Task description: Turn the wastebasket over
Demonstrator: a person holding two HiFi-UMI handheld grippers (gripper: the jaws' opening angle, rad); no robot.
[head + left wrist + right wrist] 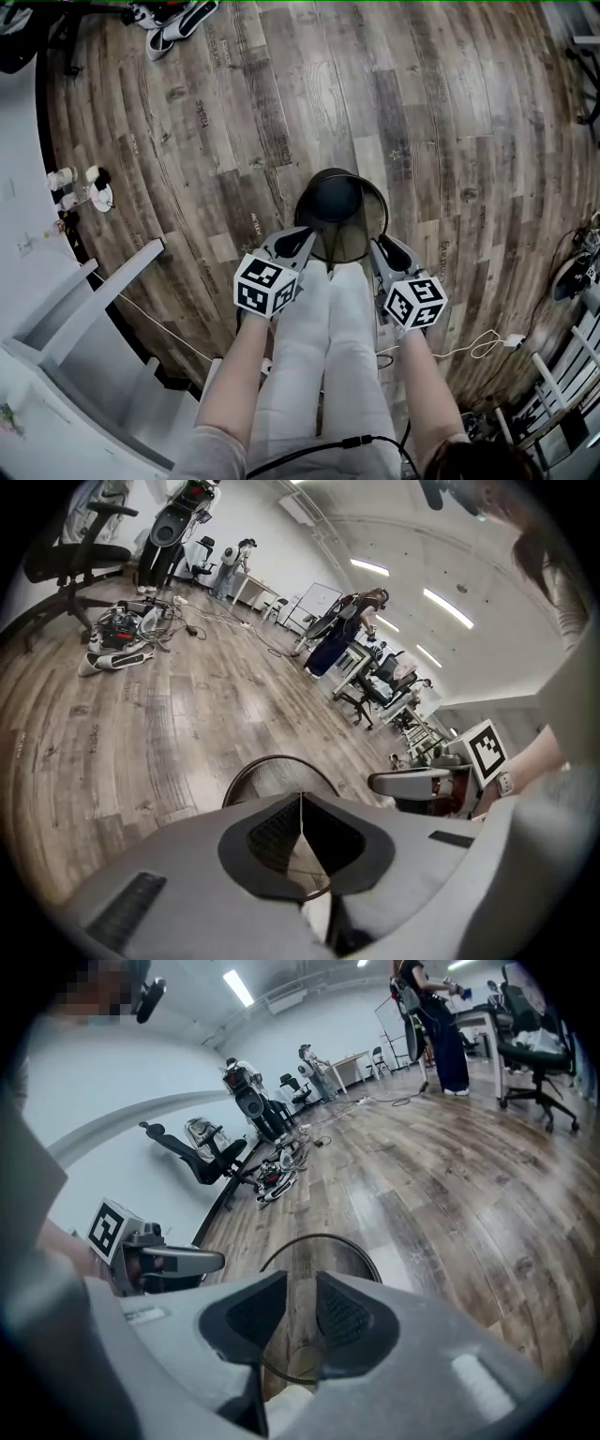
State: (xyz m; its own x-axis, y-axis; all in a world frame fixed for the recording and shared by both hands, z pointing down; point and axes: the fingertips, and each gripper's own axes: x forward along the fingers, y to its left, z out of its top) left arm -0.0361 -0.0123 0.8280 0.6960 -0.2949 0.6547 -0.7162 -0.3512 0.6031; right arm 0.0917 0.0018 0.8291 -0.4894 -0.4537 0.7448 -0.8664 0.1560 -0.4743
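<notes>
A black wire-mesh wastebasket stands upright on the wood floor just in front of my legs, its round mouth facing up. My left gripper hovers at the near left of its rim, jaws shut with nothing between them; in the left gripper view the left gripper has the wastebasket's rim just beyond its tips. My right gripper is at the near right of the rim. In the right gripper view the right gripper is open, and the wastebasket shows through the gap, untouched.
White trousers fill the space between the grippers. A white desk and shelf stand at the left. A cable and plug lie at the right, shoes and gear at the far left. Office chairs and people stand far off.
</notes>
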